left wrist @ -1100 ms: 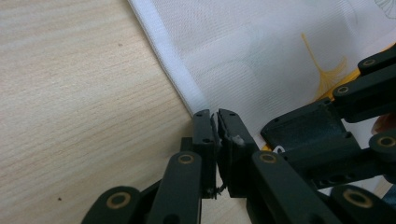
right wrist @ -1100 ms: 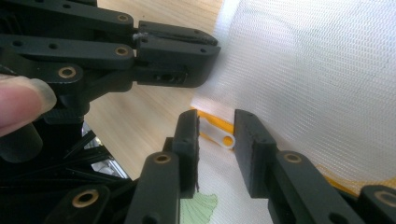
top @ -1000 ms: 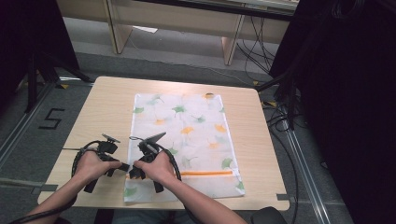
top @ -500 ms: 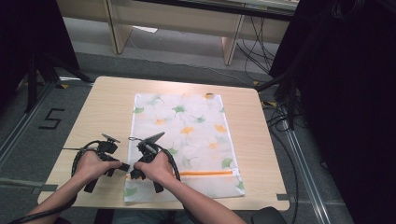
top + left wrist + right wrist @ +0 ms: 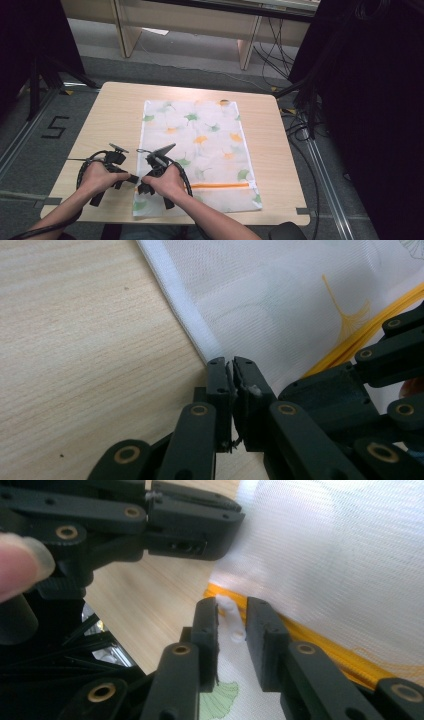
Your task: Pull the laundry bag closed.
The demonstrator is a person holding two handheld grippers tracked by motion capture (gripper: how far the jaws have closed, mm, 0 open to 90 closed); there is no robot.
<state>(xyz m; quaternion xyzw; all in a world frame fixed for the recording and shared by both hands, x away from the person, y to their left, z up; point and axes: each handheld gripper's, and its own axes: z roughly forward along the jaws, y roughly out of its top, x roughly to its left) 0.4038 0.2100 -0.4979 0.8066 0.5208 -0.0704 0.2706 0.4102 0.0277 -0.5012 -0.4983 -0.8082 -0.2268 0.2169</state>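
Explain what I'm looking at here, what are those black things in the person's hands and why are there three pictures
A person stands at a wooden table and holds a hand tool in each hand: black pincers with two jaws. One picture comes from a camera above the table; the other two come from small cameras riding on each tool, looking along its jaws.

On the table lies a white mesh bag printed with leaves, with an orange zipper across it.

The left gripper is shut, pinching the bag's white hem. The right gripper sits at the zipper's end with the small white zipper pull between its jaws. Those jaws have just been opening, and a gap shows beside the pull, so it does not look clamped.
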